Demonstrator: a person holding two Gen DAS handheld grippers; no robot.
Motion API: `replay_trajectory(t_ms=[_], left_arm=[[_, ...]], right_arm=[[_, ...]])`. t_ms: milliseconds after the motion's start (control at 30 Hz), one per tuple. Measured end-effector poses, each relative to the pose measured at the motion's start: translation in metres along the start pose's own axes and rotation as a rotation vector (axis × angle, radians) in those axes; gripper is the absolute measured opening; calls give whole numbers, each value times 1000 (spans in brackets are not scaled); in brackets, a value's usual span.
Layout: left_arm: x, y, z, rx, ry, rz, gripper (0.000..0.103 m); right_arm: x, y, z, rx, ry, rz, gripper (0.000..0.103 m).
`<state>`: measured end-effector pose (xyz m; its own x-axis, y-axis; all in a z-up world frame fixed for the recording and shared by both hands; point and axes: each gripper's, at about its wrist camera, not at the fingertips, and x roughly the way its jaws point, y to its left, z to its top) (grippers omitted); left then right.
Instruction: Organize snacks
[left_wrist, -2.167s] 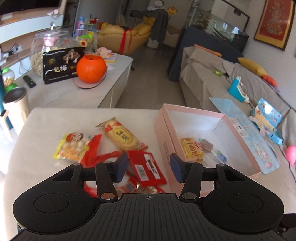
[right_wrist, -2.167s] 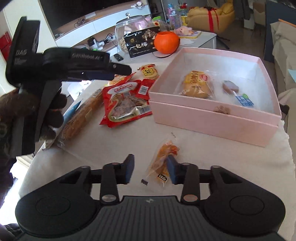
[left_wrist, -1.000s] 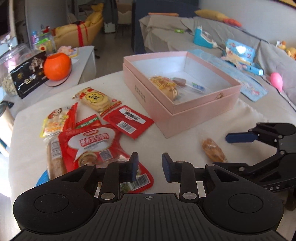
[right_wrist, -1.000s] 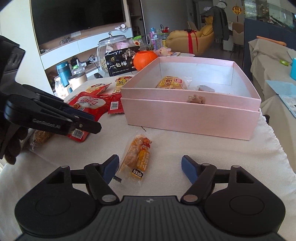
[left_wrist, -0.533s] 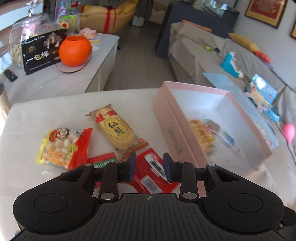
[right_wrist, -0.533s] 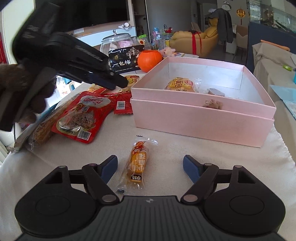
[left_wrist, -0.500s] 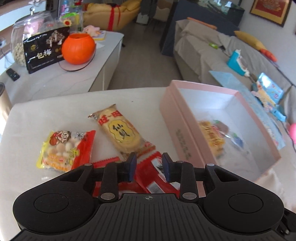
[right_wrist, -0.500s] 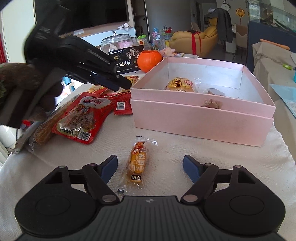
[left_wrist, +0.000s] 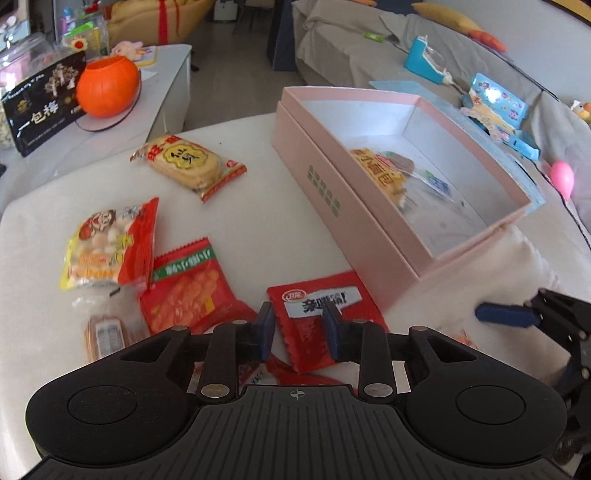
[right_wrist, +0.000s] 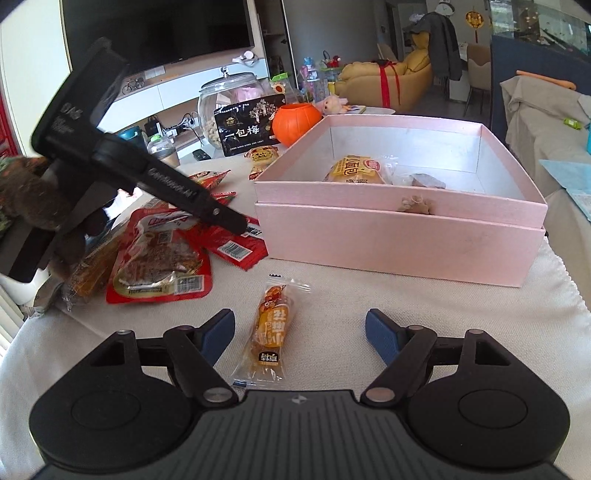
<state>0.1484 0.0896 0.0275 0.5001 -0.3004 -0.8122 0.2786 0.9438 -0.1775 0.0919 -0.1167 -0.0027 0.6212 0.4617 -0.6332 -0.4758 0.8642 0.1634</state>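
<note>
An open pink box (left_wrist: 328, 184) (right_wrist: 399, 236) on the white table holds a yellow bread pack (left_wrist: 380, 173) (right_wrist: 352, 168). My left gripper (left_wrist: 298, 331) is open, its fingers straddling the near end of a red snack packet (left_wrist: 321, 314); it also shows in the right wrist view (right_wrist: 243, 227), over the red packets. Left of it lie an orange-red packet (left_wrist: 188, 291), a yellow-red candy bag (left_wrist: 107, 247) and a rice cracker pack (left_wrist: 188, 162). My right gripper (right_wrist: 300, 334) is wide open around a small orange snack sachet (right_wrist: 271, 325) on the cloth.
A large red meat snack pack (right_wrist: 159, 258) and a long bread stick pack (right_wrist: 92, 266) lie at the table's left. A side table behind carries an orange pumpkin pot (left_wrist: 108, 86), a black box (left_wrist: 38, 103) and a glass jar (right_wrist: 229, 107). A sofa (left_wrist: 424, 48) stands beyond the box.
My left gripper has come down and toward the box, its fingers a little wider and now around the red packet. My right gripper has stayed open around the sachet.
</note>
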Motion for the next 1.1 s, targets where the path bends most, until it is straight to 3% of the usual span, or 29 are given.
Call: replay_trajectory(t_ms=[100, 200, 333, 467, 600, 700, 767, 833, 900, 1100], left_arm=[[-18, -4, -15, -26, -45, 15, 30], [-47, -8, -27, -82, -144, 23, 30], [-83, -8, -44, -188, -260, 43, 30], [-101, 2, -55, -249, -304, 176, 31], [-105, 10, -64, -292, -279, 212, 31], [-107, 8, -75, -292, -272, 199, 31], [-108, 4, -80, -288, -266, 189, 31], [-107, 2, -83, -287, -256, 185, 31], [-102, -1, -86, -281, -248, 197, 31], [-78, -10, -79, -259, -221, 190, 31]], right_arm=[[7, -5, 11, 9, 0, -35, 77], [19, -17, 31, 44, -3, -84, 76], [37, -35, 55, 141, 25, -30, 76], [56, -25, 69, 177, 71, 35, 76], [68, 25, 68, 60, 99, 46, 76], [79, 65, 58, -94, 81, -52, 76], [80, 75, 56, -148, 75, -51, 66], [73, 72, 57, -142, 77, -20, 44], [62, 64, 56, -138, 84, 0, 33], [30, 28, 44, -99, 91, -47, 29]])
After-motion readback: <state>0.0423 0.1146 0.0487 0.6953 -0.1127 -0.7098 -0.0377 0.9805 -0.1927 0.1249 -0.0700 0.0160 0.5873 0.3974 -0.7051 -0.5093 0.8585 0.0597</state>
